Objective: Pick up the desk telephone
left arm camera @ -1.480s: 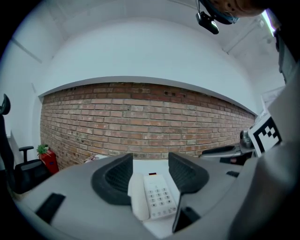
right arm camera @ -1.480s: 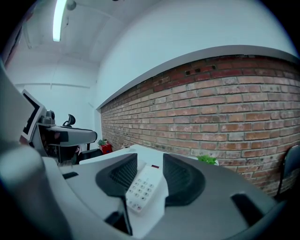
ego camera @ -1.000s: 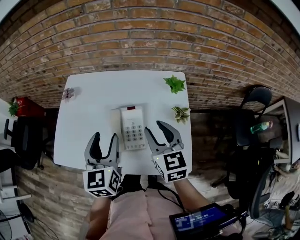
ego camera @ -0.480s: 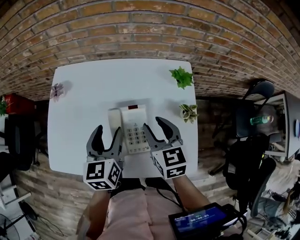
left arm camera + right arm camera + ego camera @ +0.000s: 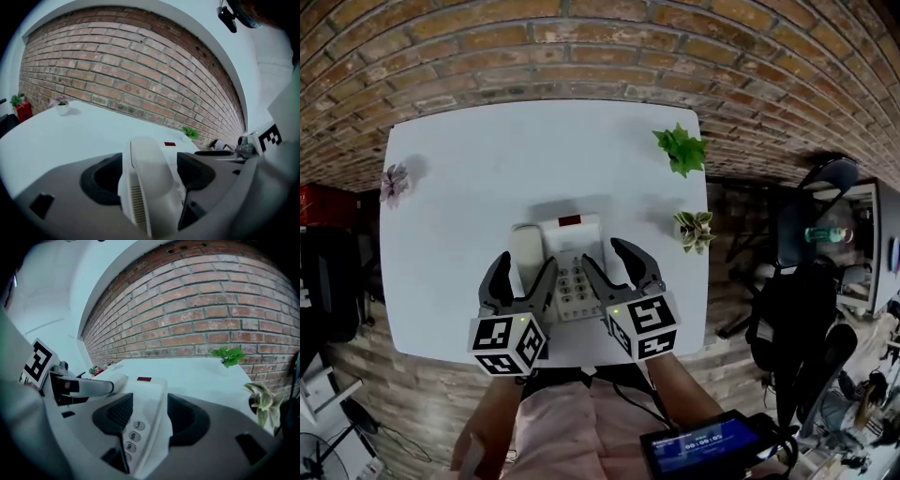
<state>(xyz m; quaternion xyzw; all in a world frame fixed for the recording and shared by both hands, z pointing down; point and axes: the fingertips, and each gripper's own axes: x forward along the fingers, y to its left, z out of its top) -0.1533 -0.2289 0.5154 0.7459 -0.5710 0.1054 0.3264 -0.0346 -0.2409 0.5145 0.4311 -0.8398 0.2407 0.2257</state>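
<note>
– brick wall (image 5: 581,56) at the back, white table (image 5: 469,169) pushed up against it. where's the desk telephone (image 5: 572,234)?
– lying flat near the table's front edge, about midway across. its handset (image 5: 525,251) rests along the left side, with the keypad (image 5: 572,277) to the right of it.
– and the grippers?
– both are down at the phone. the left gripper (image 5: 523,269) straddles the handset with its jaws opening, one on either side, and the pads aren't squeezing it. the right gripper (image 5: 606,258) has its jaws opening around the phone's right edge. the keypad strip sits between them, unclamped.
– any writing?
– in the right gripper view the key digits 3 and 9 read clearly, but the one between them is blurred. a small red window (image 5: 570,221) at the phone's top shows no legible text. a screen (image 5: 703,448) low in the head view glows blue, its print too small to read.
– anything else on the table?
– a green plant (image 5: 680,150) at the far right corner, a striped plant (image 5: 694,228) by the right edge and a pink-flowered pot (image 5: 394,180) at the left edge. all are well apart from the phone.
</note>
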